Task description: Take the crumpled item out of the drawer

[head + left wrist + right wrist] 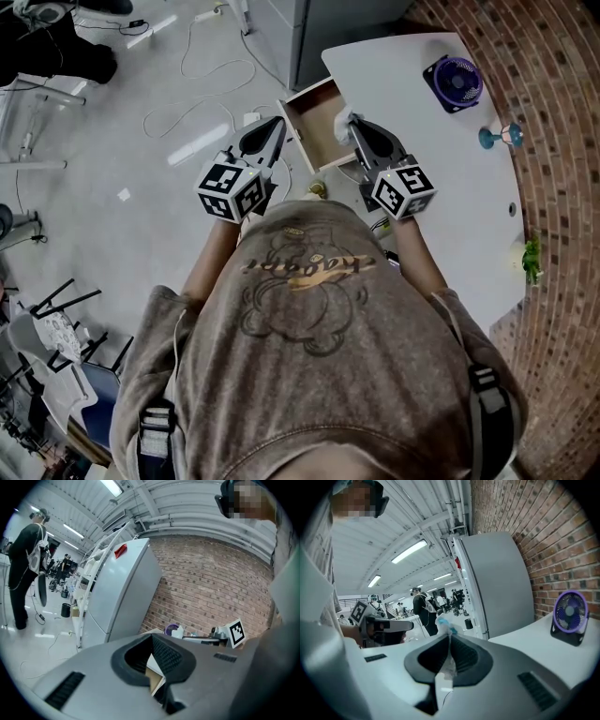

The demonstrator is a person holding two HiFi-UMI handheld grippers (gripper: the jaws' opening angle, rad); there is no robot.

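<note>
The right gripper (449, 638) is clamped on the crumpled item (443, 622), a pale wad with a blue fleck that pokes out past its tips, above the right wall of the open drawer (317, 122). The drawer juts from the left edge of the white tabletop (403, 75). The left gripper (151, 637) has its jaws together on nothing, just beside the drawer's left wall; a purple fan (457, 82) stands near the tabletop's far edge.
</note>
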